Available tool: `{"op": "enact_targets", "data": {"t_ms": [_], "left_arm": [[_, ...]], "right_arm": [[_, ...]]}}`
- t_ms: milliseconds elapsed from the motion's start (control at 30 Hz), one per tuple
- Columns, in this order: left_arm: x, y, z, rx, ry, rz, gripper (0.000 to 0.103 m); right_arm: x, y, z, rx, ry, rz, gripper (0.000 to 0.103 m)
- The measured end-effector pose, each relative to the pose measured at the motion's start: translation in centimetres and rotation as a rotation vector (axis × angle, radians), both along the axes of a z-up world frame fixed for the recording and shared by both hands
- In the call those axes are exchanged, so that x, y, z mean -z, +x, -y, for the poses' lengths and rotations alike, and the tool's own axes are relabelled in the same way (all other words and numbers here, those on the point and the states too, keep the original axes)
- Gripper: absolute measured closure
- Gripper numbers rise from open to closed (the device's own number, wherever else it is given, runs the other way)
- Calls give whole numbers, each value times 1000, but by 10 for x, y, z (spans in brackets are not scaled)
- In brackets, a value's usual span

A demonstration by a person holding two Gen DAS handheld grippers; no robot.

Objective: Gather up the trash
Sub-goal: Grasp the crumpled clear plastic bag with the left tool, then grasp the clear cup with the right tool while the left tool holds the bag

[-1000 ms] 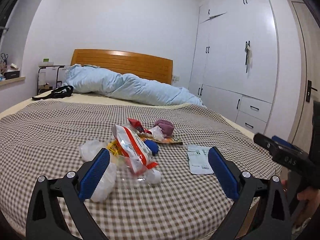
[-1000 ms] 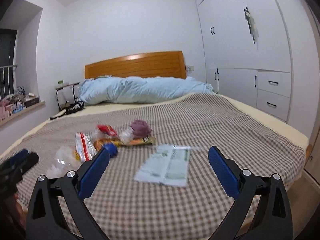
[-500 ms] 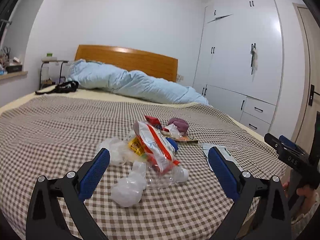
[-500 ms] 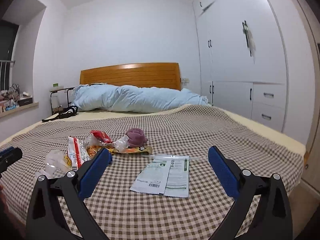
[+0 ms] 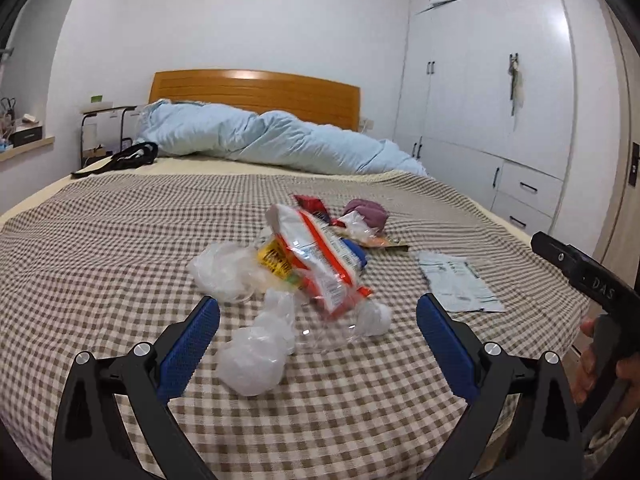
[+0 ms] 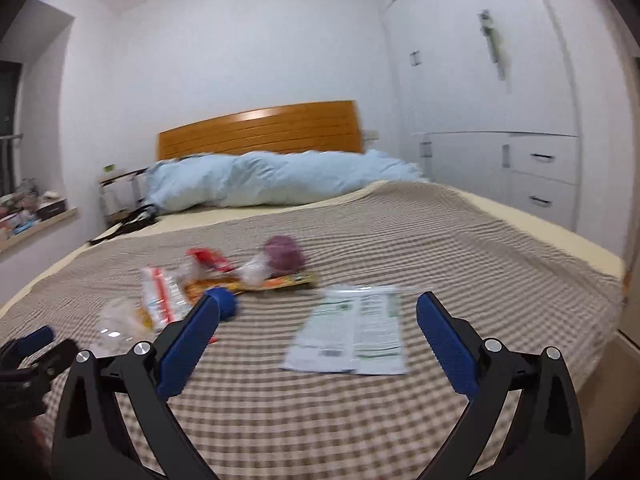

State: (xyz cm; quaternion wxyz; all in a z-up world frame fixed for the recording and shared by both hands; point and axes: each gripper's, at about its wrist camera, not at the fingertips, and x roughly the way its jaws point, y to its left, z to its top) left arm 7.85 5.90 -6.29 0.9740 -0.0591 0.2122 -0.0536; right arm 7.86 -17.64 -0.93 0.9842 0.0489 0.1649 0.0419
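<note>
A bed (image 5: 100,248) with a brown checked cover fills a white room, a wooden headboard (image 5: 256,92) and pale blue duvet (image 5: 272,140) at its far end, white wardrobes (image 5: 488,92) along its right edge. The trash pile (image 5: 308,264) lies mid-bed toward the foot edge, just beyond the left tool (image 5: 318,320), whose jaws gape wide and empty. The right tool (image 6: 318,320), also wide, hovers before a flat paper packet (image 6: 352,336).

- My right wrist view is motion-blurred; print on the flat white packet (image 6: 352,330) is unreadable.
- My right hand (image 5: 600,364) is cut off at the frame's edge.
- The purple lump (image 5: 370,213) is perhaps cloth.
</note>
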Motion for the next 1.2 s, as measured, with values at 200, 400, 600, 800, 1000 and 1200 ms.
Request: {"op": "enact_targets", "data": {"t_ms": [200,400,600,800,1000,1200], "left_arm": [[15,12,-17,-22,28,-118,8],[33,24,-25,-20,63,-225,8],[38,35,-29,-22,49,-244,31],[43,35,-17,4,103,-264,72],[33,21,-21,6,125,-221,76],[21,13,-41,-42,99,-204,76]], "right_arm": [[11,8,-25,-2,-59,-40,8],[16,9,-32,3,-90,-41,8],[18,9,-32,0,-90,-49,8],[19,11,-30,4,-92,-53,8],[23,6,-47,-9,-198,-23,8],[35,-11,-89,-82,-402,39,8]]}}
